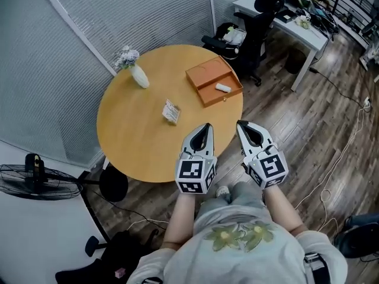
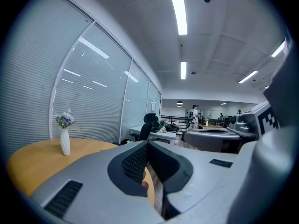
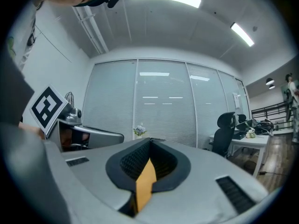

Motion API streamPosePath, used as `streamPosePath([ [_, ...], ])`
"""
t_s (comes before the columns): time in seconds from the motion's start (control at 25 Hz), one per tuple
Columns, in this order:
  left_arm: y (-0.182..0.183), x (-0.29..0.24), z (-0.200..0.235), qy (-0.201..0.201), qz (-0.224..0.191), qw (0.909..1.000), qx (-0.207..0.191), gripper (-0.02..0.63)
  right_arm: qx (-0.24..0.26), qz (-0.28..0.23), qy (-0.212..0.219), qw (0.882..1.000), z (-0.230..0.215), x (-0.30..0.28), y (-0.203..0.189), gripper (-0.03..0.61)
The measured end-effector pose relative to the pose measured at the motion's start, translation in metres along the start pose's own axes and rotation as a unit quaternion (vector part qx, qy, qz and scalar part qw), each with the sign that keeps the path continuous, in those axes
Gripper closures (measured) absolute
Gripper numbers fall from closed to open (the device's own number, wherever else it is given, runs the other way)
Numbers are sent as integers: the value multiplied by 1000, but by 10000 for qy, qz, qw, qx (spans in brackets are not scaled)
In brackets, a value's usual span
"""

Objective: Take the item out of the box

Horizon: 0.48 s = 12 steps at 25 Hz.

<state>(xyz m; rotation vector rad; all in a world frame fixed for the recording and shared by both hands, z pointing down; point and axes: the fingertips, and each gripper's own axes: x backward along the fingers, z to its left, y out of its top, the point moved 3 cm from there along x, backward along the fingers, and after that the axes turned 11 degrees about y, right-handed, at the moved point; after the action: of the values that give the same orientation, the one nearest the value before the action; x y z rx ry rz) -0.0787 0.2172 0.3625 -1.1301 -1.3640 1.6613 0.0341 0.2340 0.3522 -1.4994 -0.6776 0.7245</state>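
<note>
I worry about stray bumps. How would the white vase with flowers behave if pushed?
The vase looks tall and narrow with flowers on top, so it probably tips easily. Its smooth white body suggests ceramic, likely breakable. It stands well apart from the box, so a bump seems unlikely.

Ceiling strip lights [image 2: 177, 8] shine brightly; gripper views curve, dark-cornered.

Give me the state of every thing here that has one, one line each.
box, open, flat on the table.
white item, lying inside the box, untouched.
vase, upright, holding flowers.
left gripper, shut, empty.
right gripper, shut, empty.
</note>
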Motion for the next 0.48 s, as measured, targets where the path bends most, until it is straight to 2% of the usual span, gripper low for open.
streamPosePath([
  [0.28, -5, -32, 10, -68, 134, 9998, 156, 614, -57, 81, -48, 9999, -19, -21, -7, 574],
  [0.48, -2, -63, 15, -61, 124, 9998, 119, 614, -66, 104, 54, 9999, -41, -45, -11, 574],
])
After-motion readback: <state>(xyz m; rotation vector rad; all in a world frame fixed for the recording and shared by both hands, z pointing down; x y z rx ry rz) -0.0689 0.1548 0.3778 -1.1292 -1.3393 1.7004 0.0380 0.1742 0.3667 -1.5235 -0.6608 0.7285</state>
